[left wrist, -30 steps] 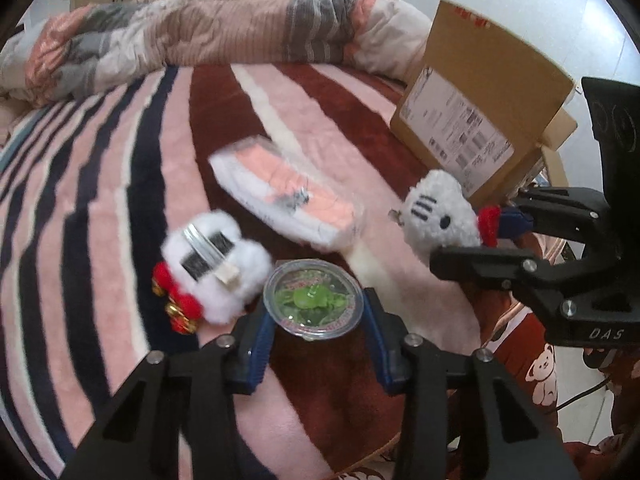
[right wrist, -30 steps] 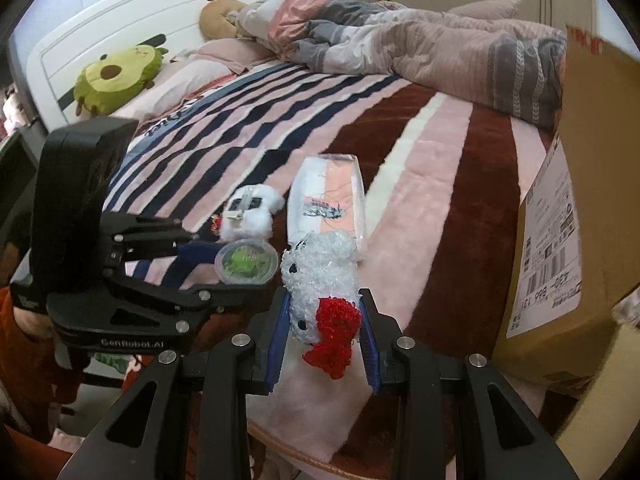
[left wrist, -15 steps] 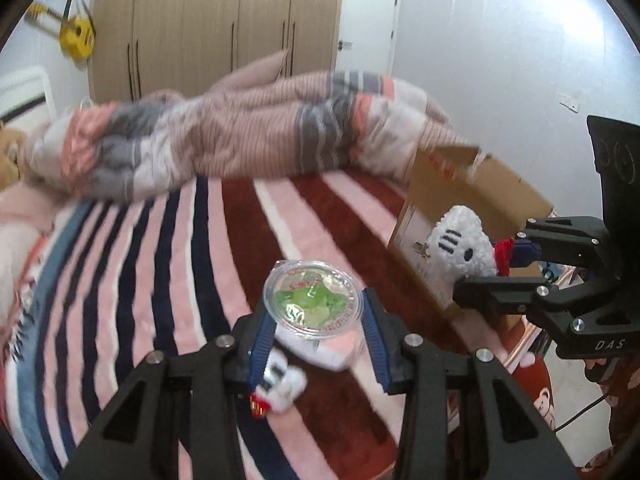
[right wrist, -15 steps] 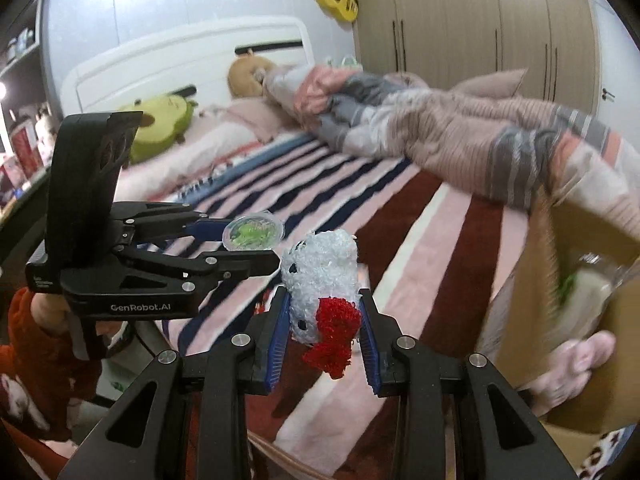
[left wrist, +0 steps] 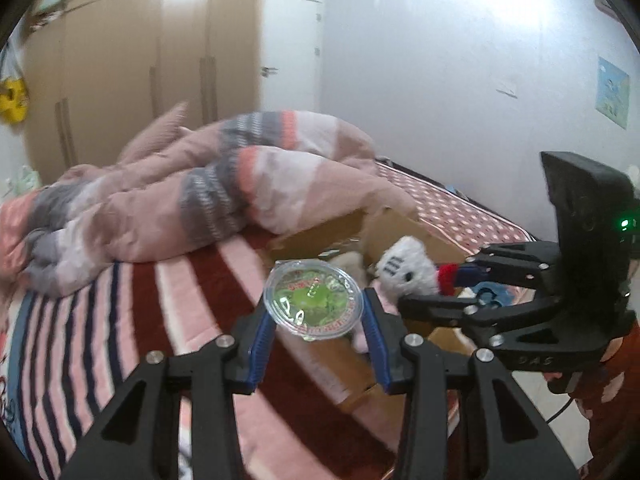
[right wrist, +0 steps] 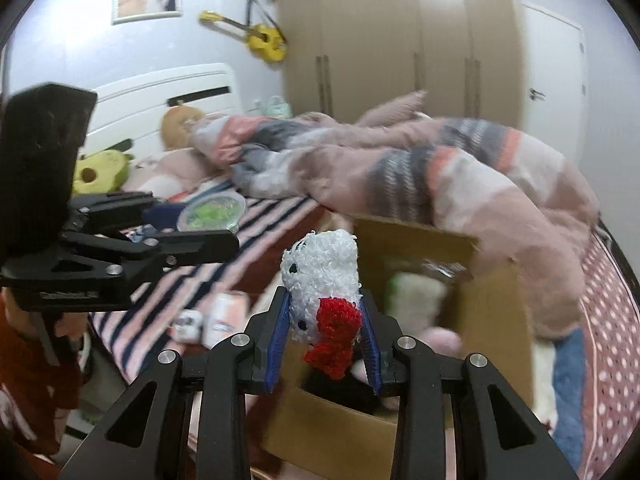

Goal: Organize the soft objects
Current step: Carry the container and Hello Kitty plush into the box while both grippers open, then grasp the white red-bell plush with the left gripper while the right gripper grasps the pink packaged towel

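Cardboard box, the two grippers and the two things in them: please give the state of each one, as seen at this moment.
Cardboard box: open at the top, soft things already inside.
Left gripper: shut on the round clear tub.
Round clear tub: lid on, held in the air.
Right gripper: shut on the white plush toy.
White plush toy: upright, held above the box.

We hold our left gripper (left wrist: 316, 320) raised and tilted downward, its blue pads (left wrist: 262, 330) closed on a round clear-lidded cup with green contents (left wrist: 314, 300). Our right gripper (right wrist: 325, 330) beside it is opening around a white fuzzy plush with a red bow (right wrist: 320, 284), pads touching.
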